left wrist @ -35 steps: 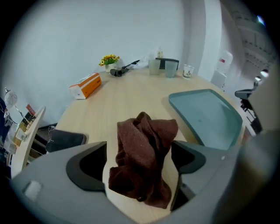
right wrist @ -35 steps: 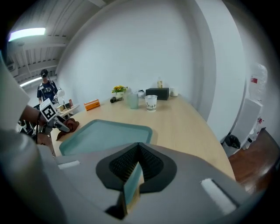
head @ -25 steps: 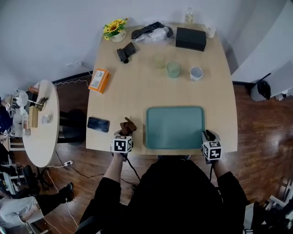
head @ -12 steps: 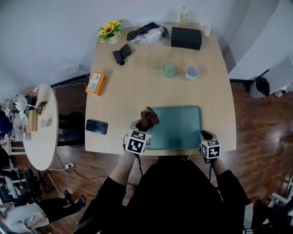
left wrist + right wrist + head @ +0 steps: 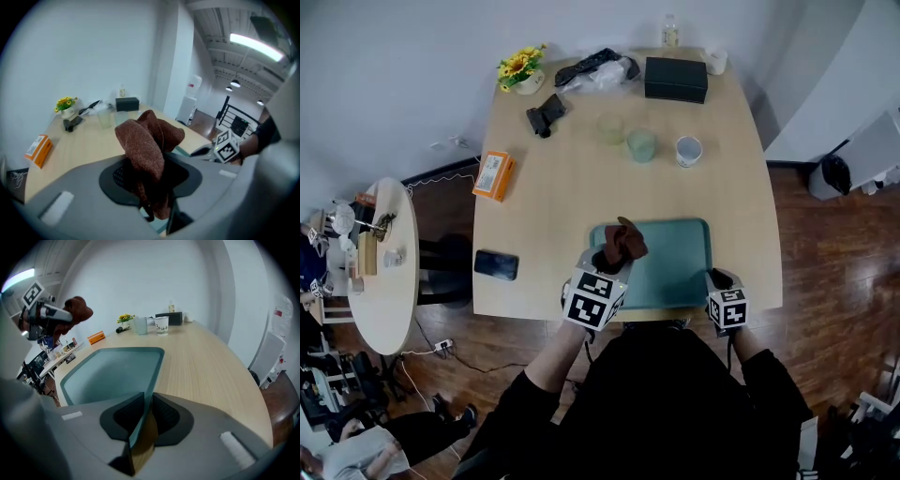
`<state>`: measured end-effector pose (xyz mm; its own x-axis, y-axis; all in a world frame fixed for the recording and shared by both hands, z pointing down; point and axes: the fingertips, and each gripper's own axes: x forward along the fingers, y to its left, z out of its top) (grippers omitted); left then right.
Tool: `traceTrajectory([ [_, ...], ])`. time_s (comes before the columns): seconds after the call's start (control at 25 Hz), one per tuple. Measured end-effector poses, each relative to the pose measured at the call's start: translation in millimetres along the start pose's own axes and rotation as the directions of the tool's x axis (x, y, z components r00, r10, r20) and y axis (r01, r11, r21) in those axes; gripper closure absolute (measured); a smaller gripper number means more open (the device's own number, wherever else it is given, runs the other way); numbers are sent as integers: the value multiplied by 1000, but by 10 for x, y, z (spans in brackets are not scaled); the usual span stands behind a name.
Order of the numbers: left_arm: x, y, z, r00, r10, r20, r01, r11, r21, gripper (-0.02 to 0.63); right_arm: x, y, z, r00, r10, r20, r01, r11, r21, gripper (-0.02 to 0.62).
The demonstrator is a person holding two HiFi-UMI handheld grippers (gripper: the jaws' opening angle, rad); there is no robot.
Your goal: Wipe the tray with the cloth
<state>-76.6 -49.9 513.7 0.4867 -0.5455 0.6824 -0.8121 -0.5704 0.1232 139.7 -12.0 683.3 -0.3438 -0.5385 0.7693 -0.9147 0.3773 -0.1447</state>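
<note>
Jaws of left gripper [image 5: 612, 261] closed on bunched brown cloth [image 5: 625, 239], held above left part of teal tray [image 5: 670, 258], centre frame. Right gripper [image 5: 723, 278] jaws clamp tray's right rim. Tray on desk [image 5: 572, 178], lower centre.

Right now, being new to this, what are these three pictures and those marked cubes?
No robot here: a person holds a two-jaw gripper in each hand; the cubes are part of them. One camera sits on the head, looking down; one rides on each gripper. The left gripper pinches a brown cloth, raised near the green tray. The right gripper clamps the tray's near right corner. The table also bears a phone, an orange box, cups and flowers.
</note>
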Motion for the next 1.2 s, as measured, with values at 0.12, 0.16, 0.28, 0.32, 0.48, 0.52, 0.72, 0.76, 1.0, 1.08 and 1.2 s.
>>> traceTrajectory([
  [0.12,99,-610,530,990,-127,56,115,975,188,500,-4,-12,-9,1000,-3,4,3,1000,2,537],
  [0.16,195,-799,629,986,-158,51,139,952,273,500,-4,-9,-13,1000,-5,6,5,1000,3,537],
  [0.28,605,-1202,695,976,-217,-12,202,882,425,500,-1,28,-7,1000,-8,9,8,1000,3,537],
  [0.32,771,-1288,671,972,-231,-39,224,869,441,500,1,39,-4,1000,-8,9,8,1000,2,537],
  [0.48,1542,-1352,379,962,-202,-183,267,835,480,500,13,55,3,1000,-2,10,2,1000,2,537],
  [0.52,1721,-1307,283,959,-174,-224,266,828,494,500,11,58,10,1000,-1,11,1,1000,2,537],
  [0.72,2277,-1124,-67,933,-86,-349,268,814,515,500,3,44,12,1000,-4,21,4,1000,-8,537],
  [0.76,2310,-1063,-145,929,-70,-363,263,816,515,500,0,44,5,1000,-3,22,3,1000,-10,537],
  [1.0,2012,-276,-503,938,-17,-347,184,871,455,500,-43,-15,-6,1000,0,21,0,1000,-11,537],
  [1.08,1808,122,-662,940,20,-340,143,882,448,500,-42,-8,-18,1000,-7,22,7,1000,-9,537],
  [1.2,1456,601,-894,933,72,-353,88,904,417,500,-48,-12,-11,1000,-10,23,10,1000,-9,537],
])
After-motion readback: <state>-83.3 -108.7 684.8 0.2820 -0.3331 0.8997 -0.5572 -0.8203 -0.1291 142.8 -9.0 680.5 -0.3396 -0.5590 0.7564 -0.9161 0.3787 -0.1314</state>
